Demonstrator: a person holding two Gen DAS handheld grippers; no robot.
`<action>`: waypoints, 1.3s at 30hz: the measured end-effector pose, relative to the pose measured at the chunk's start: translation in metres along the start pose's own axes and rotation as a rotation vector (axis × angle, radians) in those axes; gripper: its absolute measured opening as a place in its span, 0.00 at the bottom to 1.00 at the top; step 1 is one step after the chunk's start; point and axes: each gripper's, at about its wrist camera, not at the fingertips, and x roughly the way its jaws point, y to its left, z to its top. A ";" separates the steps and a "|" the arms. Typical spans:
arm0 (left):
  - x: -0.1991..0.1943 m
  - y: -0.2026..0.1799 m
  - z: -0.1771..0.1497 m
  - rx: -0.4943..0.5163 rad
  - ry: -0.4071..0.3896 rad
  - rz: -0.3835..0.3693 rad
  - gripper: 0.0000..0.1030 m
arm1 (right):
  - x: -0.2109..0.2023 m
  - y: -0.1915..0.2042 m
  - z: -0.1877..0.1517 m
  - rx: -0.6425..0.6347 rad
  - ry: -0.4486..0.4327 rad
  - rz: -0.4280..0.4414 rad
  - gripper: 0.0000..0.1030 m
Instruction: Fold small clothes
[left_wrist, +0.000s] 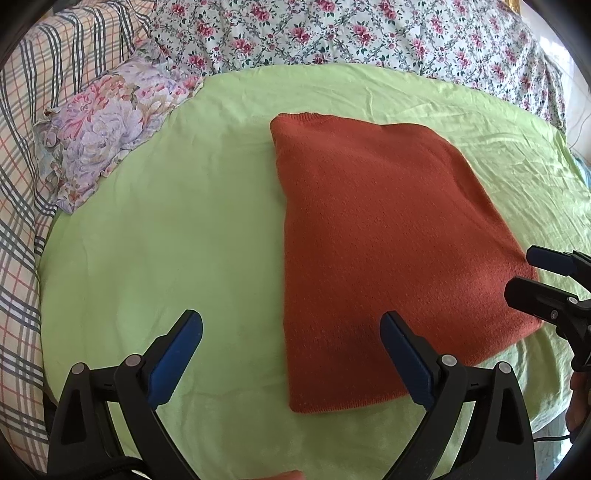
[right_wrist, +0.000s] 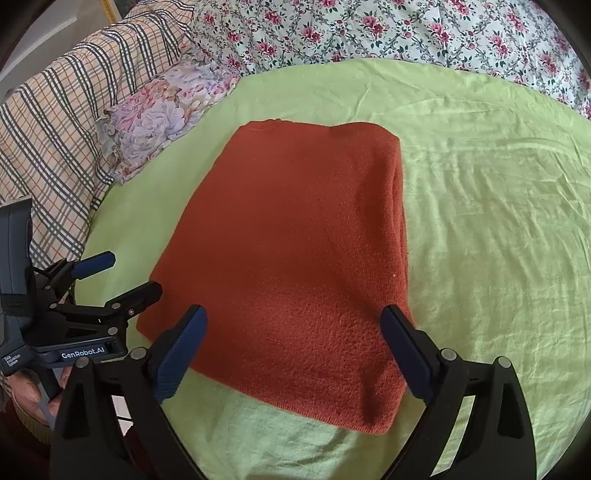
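A rust-orange knitted garment (left_wrist: 384, 251) lies folded into a flat rectangle on the light green sheet (left_wrist: 166, 240); it also shows in the right wrist view (right_wrist: 295, 266). My left gripper (left_wrist: 291, 354) is open and empty, hovering over the garment's near left corner. My right gripper (right_wrist: 293, 350) is open and empty, above the garment's near edge. In the left wrist view the right gripper (left_wrist: 532, 273) appears at the garment's right corner. In the right wrist view the left gripper (right_wrist: 122, 277) appears at the garment's left side.
A purple-pink floral pillow (left_wrist: 107, 125) lies at the back left, against a plaid blanket (left_wrist: 40, 92). A floral quilt (left_wrist: 351, 33) runs along the back. The green sheet (right_wrist: 498, 240) spreads wide on both sides of the garment.
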 end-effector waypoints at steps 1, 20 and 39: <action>0.000 0.000 0.000 0.002 0.000 -0.001 0.94 | 0.000 0.000 -0.001 0.003 -0.001 0.000 0.92; -0.008 -0.004 -0.006 0.019 -0.019 -0.023 0.96 | -0.002 0.004 -0.005 -0.002 -0.006 0.005 0.93; -0.006 -0.003 -0.008 0.031 -0.002 -0.027 0.96 | -0.001 0.007 -0.008 -0.008 0.003 -0.002 0.93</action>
